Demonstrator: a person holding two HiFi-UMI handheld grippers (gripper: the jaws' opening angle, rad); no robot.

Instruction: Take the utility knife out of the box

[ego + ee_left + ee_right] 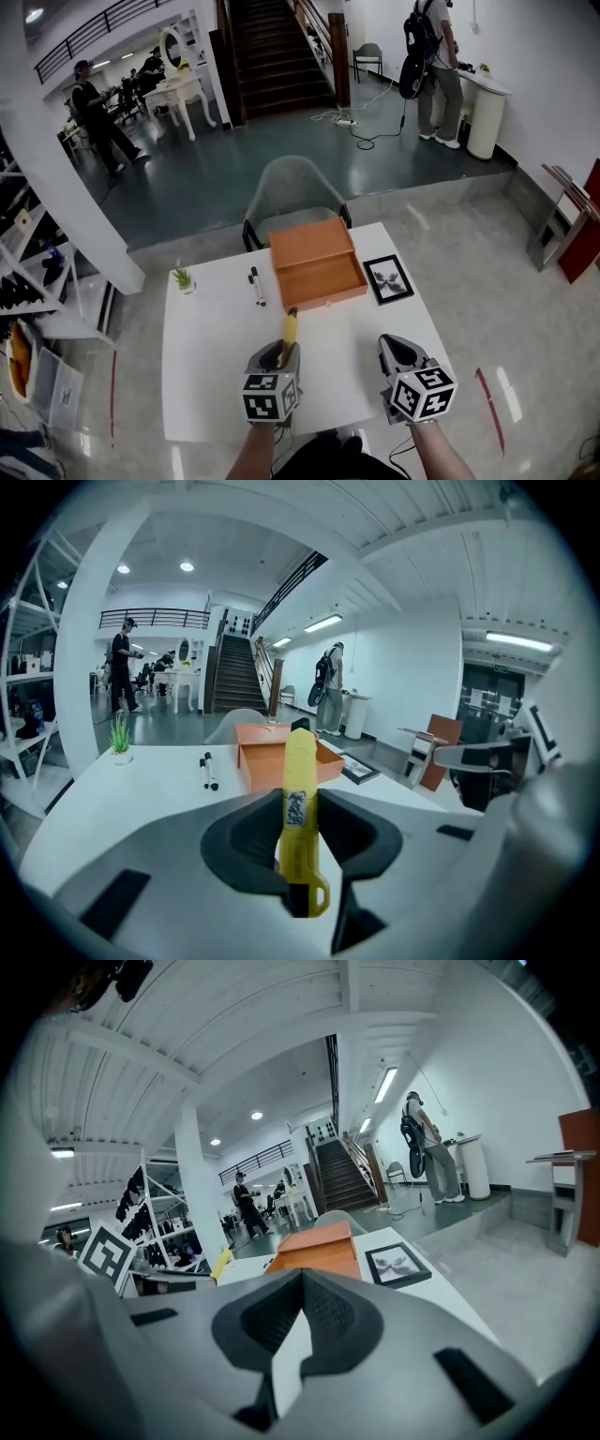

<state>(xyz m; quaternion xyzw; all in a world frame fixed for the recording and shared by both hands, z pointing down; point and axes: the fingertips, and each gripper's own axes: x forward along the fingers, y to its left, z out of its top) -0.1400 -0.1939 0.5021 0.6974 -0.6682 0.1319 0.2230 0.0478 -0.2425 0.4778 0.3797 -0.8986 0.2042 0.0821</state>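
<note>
Left gripper [280,354] sits low over the near part of the white table [211,366], jaws part way open and clamped on the yellow utility knife [300,808]. Pads press the knife's lower body on both sides. Its ringed butt end sticks out behind the jaws toward the camera, and its dark tip points forward at the box [317,264]. A small printed label shows on the handle between the jaws. The knife is outside the box, held above the table just in front of the box's near wall; contact with that wall cannot be told.

Right gripper [399,351] hovers beside the left one, over the table's near right part. Its jaws are together at the tips with nothing between them; only bare tabletop shows through the small gap below the tips.

The orange box is open at the far middle of the table, lid laid back. Two markers [255,285] lie left of it, with a small potted plant [183,279] further left. A framed picture [388,278] lies flat just right of the box. A grey chair [292,192] stands at the table's far edge.
</note>
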